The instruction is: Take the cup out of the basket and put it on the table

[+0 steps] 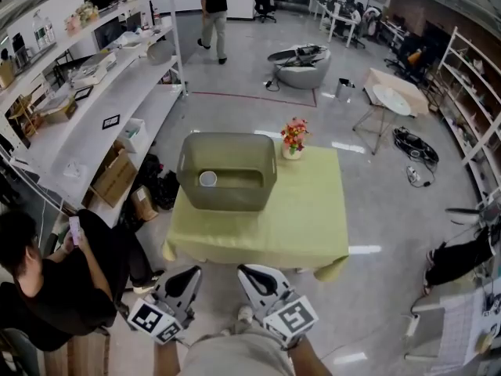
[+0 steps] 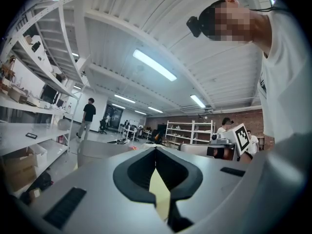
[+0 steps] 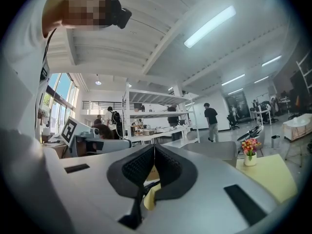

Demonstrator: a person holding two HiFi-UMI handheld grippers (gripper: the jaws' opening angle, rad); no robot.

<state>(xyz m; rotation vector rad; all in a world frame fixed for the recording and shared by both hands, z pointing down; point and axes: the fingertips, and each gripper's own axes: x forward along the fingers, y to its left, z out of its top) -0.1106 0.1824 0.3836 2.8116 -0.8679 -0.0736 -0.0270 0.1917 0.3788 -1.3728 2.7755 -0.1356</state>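
**A:** What stands around the work area?

**B:** A table [image 1: 305, 218] under a yellow-green cloth sits in the middle of a grey floor. Toward its far left is a grey-green plastic basket [image 1: 227, 198], and just beside the basket's far right corner is a small pot of flowers [image 1: 294, 137]. White shelving [image 1: 94, 108] runs along the left, with a cardboard box [image 1: 115, 177] on the floor beneath it. A seated person [image 1: 47, 288] in dark clothes is at the near left, looking at a phone. Another person [image 1: 213, 6] stands far off up the aisle.

**A:** Anything between the grippers and the basket?

**B:** Only bare cloth on the near half of the table. The basket's near wall rises in front of what is inside.

**A:** And the cup?

**B:** The white cup [image 1: 207, 178] stands upright on the basket floor at its left end, mouth up.

**A:** Where are the grippers relative to it?

**B:** Both are low by the person's body, short of the table's near edge and well apart from the cup. The left gripper [image 1: 192, 272] lies roughly in line with the cup, and the right gripper [image 1: 244, 272] sits just beside it, further right.

**A:** Their jaws?

**B:** Each gripper view shows the black pads pressed together at the tips with nothing between them. Both are clenched and empty.
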